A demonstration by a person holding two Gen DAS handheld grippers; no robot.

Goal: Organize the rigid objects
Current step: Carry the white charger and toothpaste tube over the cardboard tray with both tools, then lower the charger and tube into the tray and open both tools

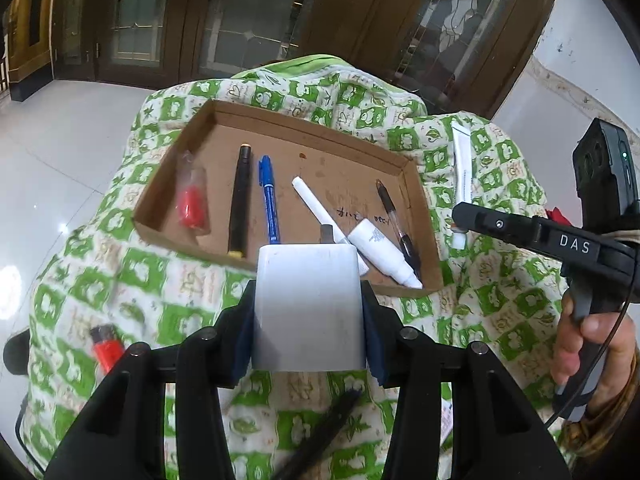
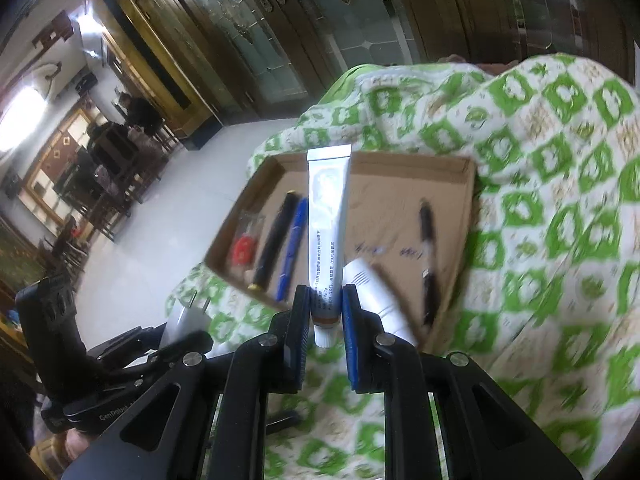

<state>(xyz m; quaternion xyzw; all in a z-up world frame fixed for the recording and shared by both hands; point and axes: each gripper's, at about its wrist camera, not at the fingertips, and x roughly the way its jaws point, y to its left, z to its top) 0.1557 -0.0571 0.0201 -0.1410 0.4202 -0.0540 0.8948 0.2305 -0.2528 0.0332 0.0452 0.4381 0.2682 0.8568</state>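
Now the white charger [image 1: 308, 304] sits clamped in the left gripper [image 1: 308, 320].

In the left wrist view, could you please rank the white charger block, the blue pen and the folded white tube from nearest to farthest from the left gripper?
1. White charger block: clamped between the jaws of the left gripper.
2. Blue pen: inside the cardboard tray, left of centre.
3. Folded white tube: far right, past the tray's right wall, held by the right gripper.

"das" on right hand-held gripper [image 1: 460, 216]
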